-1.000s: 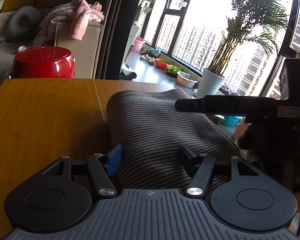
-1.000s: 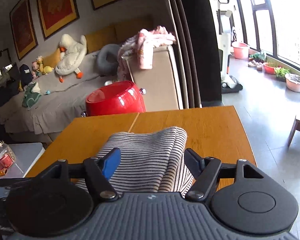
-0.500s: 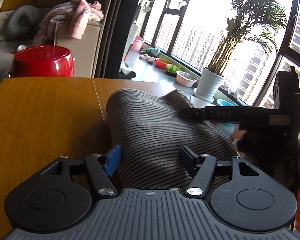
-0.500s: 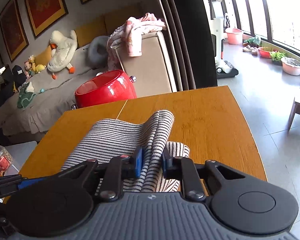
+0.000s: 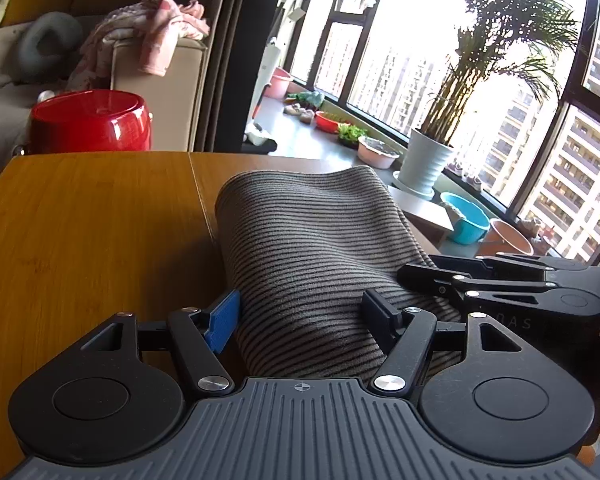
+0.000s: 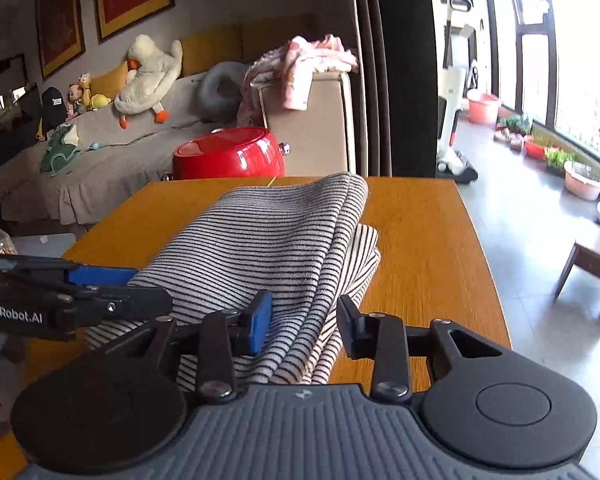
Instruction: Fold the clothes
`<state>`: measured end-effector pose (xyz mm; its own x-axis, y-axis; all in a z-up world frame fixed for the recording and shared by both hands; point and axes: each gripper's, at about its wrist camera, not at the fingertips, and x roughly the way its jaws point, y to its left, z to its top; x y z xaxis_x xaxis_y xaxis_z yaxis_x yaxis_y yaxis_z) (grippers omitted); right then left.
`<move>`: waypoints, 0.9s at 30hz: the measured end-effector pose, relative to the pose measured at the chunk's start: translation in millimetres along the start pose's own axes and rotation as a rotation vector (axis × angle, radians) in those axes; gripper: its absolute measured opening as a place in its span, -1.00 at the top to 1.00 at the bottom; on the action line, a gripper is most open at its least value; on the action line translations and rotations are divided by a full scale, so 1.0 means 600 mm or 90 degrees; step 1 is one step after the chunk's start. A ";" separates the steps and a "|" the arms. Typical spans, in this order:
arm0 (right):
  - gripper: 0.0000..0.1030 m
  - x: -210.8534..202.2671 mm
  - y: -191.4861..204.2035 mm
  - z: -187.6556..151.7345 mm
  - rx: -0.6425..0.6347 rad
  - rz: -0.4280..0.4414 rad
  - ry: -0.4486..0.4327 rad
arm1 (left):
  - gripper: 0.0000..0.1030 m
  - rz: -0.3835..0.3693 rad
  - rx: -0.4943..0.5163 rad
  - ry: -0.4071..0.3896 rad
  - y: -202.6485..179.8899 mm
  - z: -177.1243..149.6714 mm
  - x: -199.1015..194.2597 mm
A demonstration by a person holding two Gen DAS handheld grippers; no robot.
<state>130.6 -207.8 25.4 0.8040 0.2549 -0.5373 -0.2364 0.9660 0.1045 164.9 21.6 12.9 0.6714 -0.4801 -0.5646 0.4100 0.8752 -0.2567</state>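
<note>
Striped garment (image 6: 268, 236) — folded (on table (image 6: 420, 240))

The near end of the striped garment (image 6: 268, 240) is covered by the right gripper's (image 6: 302, 322) body. The wooden table's (image 5: 84, 220) near edge is cut off.

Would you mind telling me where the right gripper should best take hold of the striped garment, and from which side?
Probably the layered folded edge of the striped garment nearest the right gripper, approached from the table's near side. There the layers bunch into a raised ridge narrow enough for the opening jaws, which already straddle it; elsewhere the cloth lies broad and flat.
</note>
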 end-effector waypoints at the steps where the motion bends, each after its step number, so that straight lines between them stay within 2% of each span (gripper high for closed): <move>1: 0.28 -0.002 0.000 0.005 0.003 0.000 0.002 | -0.40 -0.001 -0.002 0.000 0.001 0.000 0.000; 4: 0.28 -0.021 0.002 0.014 0.003 0.003 -0.003 | -0.40 -0.005 -0.010 -0.001 0.007 -0.003 -0.002; 7: 0.28 -0.057 0.006 0.007 0.019 0.040 -0.009 | -0.42 -0.013 -0.039 -0.001 0.024 -0.010 -0.009; 10: 0.28 -0.065 0.014 -0.027 0.027 0.062 0.036 | -0.38 -0.017 -0.050 0.003 0.031 -0.016 -0.013; 12: 0.23 -0.047 0.014 -0.054 0.028 0.050 0.067 | -0.35 -0.017 -0.046 0.006 0.030 -0.018 -0.013; 17: 0.03 -0.031 0.007 -0.068 0.030 0.045 0.059 | -0.35 -0.014 -0.044 0.010 0.027 -0.019 -0.011; 20: -0.10 -0.035 0.004 -0.068 0.001 0.036 0.052 | -0.38 -0.019 -0.042 0.013 0.024 -0.019 -0.011; 27: -0.10 -0.034 -0.022 -0.061 0.008 -0.014 0.039 | -0.40 -0.035 -0.029 0.018 0.009 -0.018 -0.008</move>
<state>97.3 -227.1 4.6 0.7738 0.2306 -0.5899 -0.2113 0.9720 0.1028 157.3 29.5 6.1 0.6307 -0.5265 -0.5701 0.4168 0.8495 -0.3235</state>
